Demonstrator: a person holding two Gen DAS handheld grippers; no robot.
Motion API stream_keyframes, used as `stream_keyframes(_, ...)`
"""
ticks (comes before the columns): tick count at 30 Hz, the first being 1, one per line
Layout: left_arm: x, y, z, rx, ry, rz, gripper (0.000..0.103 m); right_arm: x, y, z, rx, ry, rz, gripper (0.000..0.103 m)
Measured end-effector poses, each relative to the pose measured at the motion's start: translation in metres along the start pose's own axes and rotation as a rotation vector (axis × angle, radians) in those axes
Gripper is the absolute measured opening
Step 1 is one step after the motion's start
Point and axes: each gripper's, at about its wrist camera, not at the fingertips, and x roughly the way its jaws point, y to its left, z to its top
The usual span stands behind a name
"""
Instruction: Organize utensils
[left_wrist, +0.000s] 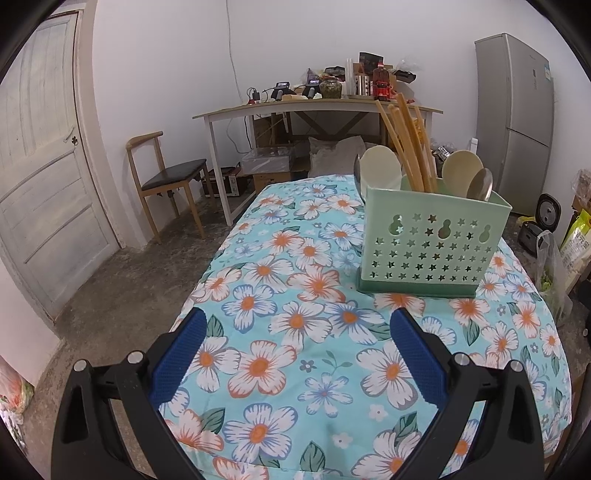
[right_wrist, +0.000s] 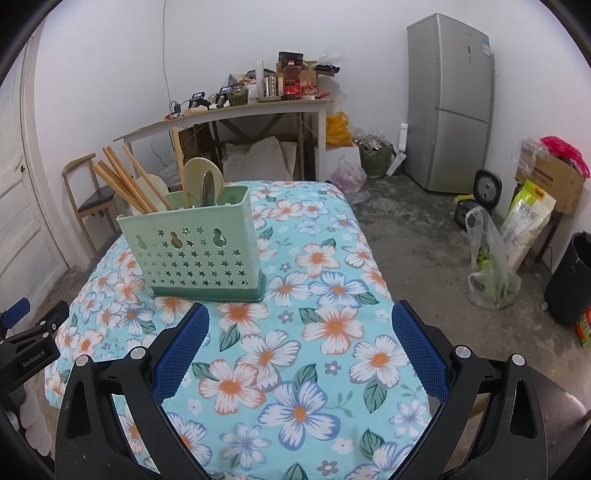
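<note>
Blue ribbed pads (left_wrist: 181, 358) of the left tool (left_wrist: 297, 321) sit closest to the lens, spread wide with nothing between them. Right tool (right_wrist: 299, 317) is the same: jaws apart, empty, textured blue rubber on black plastic arms with silver bolts. Both hover over the bench (left_wrist: 295, 369), covered by a soft quilted-looking cloth, turquoise with white, orange-centred and blue flowers.

Utensil caddy (left_wrist: 428, 243) stands upright on the cloth, ahead and to the right of the left tool, ahead-left in the right wrist view (right_wrist: 195, 251). Mint green plastic, rectangular, front wall punched with star holes and three gourd-shaped cutouts, seated in a darker green drip base.

Contents: a bundle of wooden chopsticks (left_wrist: 410, 147), long, tan, leaning at a slant; pale cream spoons (left_wrist: 380, 162) with broad rounded bowls, matte plastic or melamine by the look; one metal spoon (left_wrist: 480, 184), shiny steel. All stand handle-down, bowls up. How many compartments are inside, and which item is in which, cannot be told from here.

Progress judgement: near done or done. No loose utensil shows anywhere on the cloth in either view, everything visible is already in the caddy, and both tools are free. What's left, if anything, would be sorting by type inside the caddy.
</note>
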Motion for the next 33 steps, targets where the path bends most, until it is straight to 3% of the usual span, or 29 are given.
stream_keyframes(33,-0.0006,-0.0028,-0.0006,0.008,-0.001,-0.005,0.097,-0.0016,-0.0014,0.0008,-0.001,0.008,0.008,0.095)
